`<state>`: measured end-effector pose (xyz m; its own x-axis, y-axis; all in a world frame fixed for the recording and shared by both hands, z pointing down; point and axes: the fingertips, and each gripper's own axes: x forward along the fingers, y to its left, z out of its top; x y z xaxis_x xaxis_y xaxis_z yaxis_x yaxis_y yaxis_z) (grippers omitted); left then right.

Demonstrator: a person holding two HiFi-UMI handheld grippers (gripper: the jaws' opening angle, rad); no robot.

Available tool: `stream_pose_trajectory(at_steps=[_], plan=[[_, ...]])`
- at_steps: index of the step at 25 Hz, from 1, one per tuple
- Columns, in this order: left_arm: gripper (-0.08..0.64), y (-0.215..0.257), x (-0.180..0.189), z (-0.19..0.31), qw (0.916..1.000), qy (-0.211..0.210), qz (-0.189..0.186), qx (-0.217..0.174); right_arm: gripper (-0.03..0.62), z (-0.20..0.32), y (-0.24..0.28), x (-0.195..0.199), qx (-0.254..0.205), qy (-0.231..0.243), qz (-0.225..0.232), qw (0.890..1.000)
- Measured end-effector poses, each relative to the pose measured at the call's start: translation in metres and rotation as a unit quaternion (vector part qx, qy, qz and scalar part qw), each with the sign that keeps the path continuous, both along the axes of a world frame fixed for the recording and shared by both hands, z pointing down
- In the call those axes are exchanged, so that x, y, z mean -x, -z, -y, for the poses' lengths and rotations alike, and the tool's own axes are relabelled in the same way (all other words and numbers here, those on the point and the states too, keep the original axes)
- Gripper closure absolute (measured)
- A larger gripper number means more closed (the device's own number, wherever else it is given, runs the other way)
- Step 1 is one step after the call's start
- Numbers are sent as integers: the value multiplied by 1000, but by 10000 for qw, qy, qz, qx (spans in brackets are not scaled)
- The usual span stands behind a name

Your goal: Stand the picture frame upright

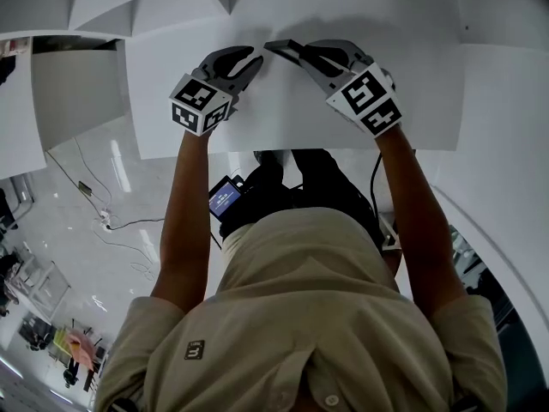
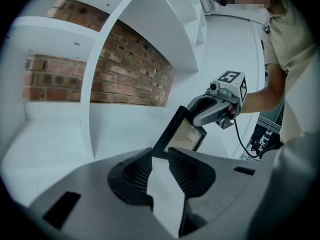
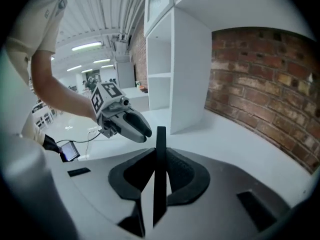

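The picture frame (image 1: 280, 48) is black and thin, with a pale picture (image 2: 187, 136) in it. It is tilted above the white shelf board (image 1: 343, 118). My right gripper (image 1: 296, 54) is shut on the frame's edge (image 3: 161, 139), which runs edge-on between its pads (image 3: 176, 171). My left gripper (image 1: 250, 63) is just left of the frame, open, with a bare gap between its fingers (image 2: 187, 171). The frame's lower corner shows right beyond those tips; I cannot tell whether they touch it. In the right gripper view the left gripper (image 3: 142, 132) hangs close to the frame's far end.
A brick wall (image 2: 125, 74) backs the shelf. White upright dividers (image 3: 190, 69) stand on the board to either side. Below the shelf's near edge are the person's body, a small lit screen (image 1: 225, 197) and cables on the floor (image 1: 111, 221).
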<state>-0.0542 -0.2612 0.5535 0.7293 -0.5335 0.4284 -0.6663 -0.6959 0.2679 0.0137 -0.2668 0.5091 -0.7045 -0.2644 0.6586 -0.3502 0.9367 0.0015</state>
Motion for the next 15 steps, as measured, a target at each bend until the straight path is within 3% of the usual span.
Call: stream_pose_trajectory(at_steps=[4, 12, 15], plan=[[459, 5, -8, 5, 9996, -80, -263, 71, 528, 5, 16, -11, -26, -73, 454, 9989], [417, 8, -23, 13, 9934, -438, -1053, 83, 528, -3, 28, -7, 80, 282, 1434, 9892], [417, 20, -34, 21, 9920, -458, -1178, -10, 528, 3, 34, -20, 103, 240, 1586, 9870]])
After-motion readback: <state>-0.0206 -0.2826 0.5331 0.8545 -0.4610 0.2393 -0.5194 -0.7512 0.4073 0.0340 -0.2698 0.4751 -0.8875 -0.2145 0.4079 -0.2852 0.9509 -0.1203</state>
